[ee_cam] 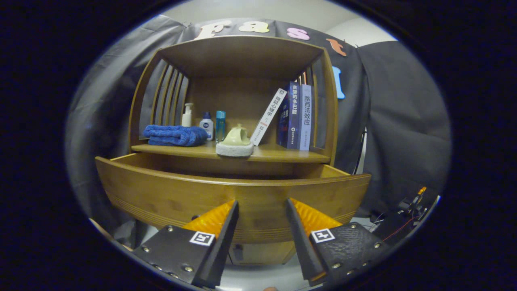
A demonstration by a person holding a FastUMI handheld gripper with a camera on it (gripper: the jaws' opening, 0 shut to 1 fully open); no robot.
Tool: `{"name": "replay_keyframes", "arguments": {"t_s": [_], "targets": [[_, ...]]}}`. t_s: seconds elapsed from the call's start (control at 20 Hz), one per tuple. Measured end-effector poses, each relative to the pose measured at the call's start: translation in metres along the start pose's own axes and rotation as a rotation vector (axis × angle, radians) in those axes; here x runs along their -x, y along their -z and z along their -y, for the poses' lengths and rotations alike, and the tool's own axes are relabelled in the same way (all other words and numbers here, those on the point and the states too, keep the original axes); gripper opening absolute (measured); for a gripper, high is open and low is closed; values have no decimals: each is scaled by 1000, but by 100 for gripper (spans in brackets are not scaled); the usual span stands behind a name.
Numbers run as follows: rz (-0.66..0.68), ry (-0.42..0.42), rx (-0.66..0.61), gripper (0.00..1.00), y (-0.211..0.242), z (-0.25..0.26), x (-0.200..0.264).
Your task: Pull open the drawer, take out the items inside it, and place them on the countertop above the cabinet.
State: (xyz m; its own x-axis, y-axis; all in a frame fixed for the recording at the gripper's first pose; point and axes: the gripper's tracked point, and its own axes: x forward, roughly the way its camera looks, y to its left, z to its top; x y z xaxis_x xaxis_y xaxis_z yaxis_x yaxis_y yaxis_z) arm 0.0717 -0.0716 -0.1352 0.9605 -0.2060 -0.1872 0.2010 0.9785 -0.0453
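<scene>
A wooden cabinet's drawer (226, 194) stands pulled out toward me, its curved front just ahead of my fingertips. Its inside is hidden behind the front panel. My gripper (261, 206) is open, fingers apart, with only the drawer front seen between them. On the countertop (282, 155) above the drawer sits a pale green dome-shaped item on a white pad (236, 142), near the front edge.
Also on the countertop: a folded blue towel (174, 135) at the left, three small bottles (207, 125) behind it, and several books (293, 117) at the right, one leaning. A slatted shelf frame (242, 52) roofs the countertop. Cables and a device (410, 204) lie low right.
</scene>
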Motion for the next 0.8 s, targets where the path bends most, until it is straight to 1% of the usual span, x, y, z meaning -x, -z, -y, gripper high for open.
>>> {"name": "replay_keyframes", "arguments": {"t_s": [0.15,0.45,0.8], "targets": [[-14,-4,-11,72,-2,-3,-16],[-25,35,20,72,-7,-9,-53],[-44,43,-29,72,-7,-14,-81]]}}
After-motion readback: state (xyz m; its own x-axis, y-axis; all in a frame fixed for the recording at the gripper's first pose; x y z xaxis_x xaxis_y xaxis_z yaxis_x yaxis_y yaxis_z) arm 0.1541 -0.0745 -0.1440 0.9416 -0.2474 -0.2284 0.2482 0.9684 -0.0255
